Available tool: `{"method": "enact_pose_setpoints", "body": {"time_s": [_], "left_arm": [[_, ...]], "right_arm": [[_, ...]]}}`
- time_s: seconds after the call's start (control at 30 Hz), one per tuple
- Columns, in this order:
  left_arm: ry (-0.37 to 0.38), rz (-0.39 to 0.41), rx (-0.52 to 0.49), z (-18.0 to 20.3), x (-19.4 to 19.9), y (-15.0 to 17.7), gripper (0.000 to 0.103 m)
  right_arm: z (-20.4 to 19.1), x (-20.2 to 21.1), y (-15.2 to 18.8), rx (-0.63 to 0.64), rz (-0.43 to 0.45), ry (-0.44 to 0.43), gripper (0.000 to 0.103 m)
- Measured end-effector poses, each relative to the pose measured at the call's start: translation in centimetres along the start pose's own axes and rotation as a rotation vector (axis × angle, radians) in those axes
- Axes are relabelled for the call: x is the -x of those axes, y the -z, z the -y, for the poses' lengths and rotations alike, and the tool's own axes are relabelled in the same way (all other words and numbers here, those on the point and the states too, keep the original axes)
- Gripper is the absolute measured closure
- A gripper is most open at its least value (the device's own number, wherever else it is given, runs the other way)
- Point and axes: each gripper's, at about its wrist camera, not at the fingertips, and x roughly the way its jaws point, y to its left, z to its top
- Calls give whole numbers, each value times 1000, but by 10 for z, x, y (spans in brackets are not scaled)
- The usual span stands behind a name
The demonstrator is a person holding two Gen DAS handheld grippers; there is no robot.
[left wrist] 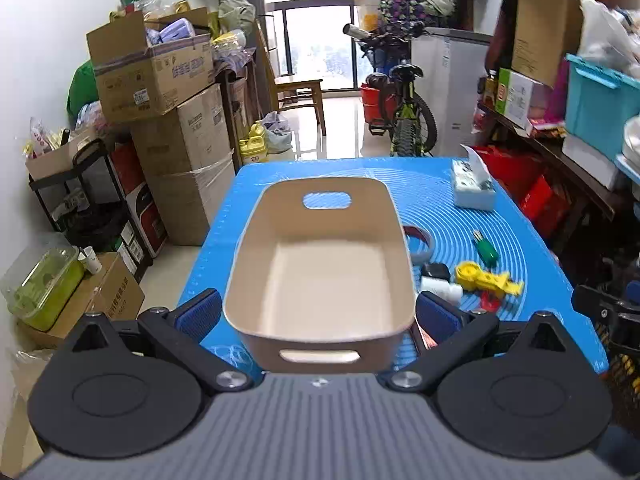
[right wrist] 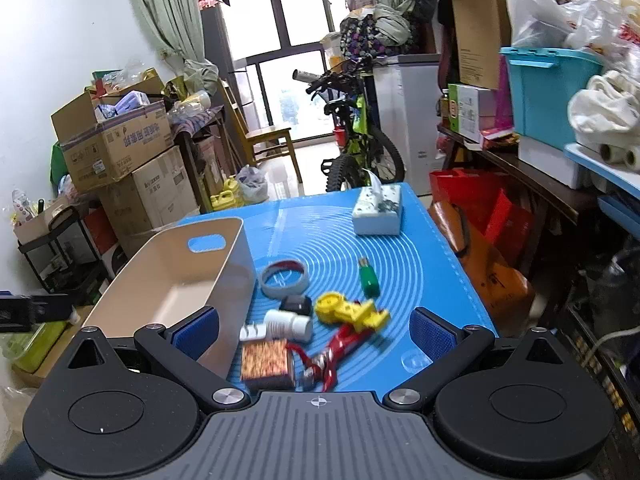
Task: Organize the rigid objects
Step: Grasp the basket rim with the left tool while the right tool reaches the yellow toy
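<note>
The left gripper [left wrist: 319, 314] has its fingers [left wrist: 199, 310] spread wide, one on each side of the near end of the beige bin [left wrist: 320, 280], and I cannot tell if the pads touch its walls. The bin stands empty on the blue mat [left wrist: 516, 240] of the bench. The right gripper [right wrist: 315, 334] is also wide open and holds nothing; it hangs over the small objects just right of the bin: a grey ring [right wrist: 284, 278], a green piece [right wrist: 369, 282], a yellow toy [right wrist: 352, 312], a white cylinder [right wrist: 288, 325], a red figure [right wrist: 340, 350] and an orange patterned block [right wrist: 265, 362] (this one lies closest to the camera). A tissue box [right wrist: 378, 210] sits apart at the far side.
</note>
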Motion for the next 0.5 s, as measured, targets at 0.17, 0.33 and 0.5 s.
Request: {"method": "enact_pose_setpoints", "body": {"time_s": [0.17,0.33,0.5], "left_arm": [[-39,-20,44,-23,-25,-13,1],[-88,-55,71,-47,-64,-25,1],[-86,-124,86,-64,-106,-33,1]], "right_arm": [[4,-44,-14,19,-2,-1,3],[10,-97,-25,67,-54,1,5],[8,-153,-24,169,-153,-1,9]]}}
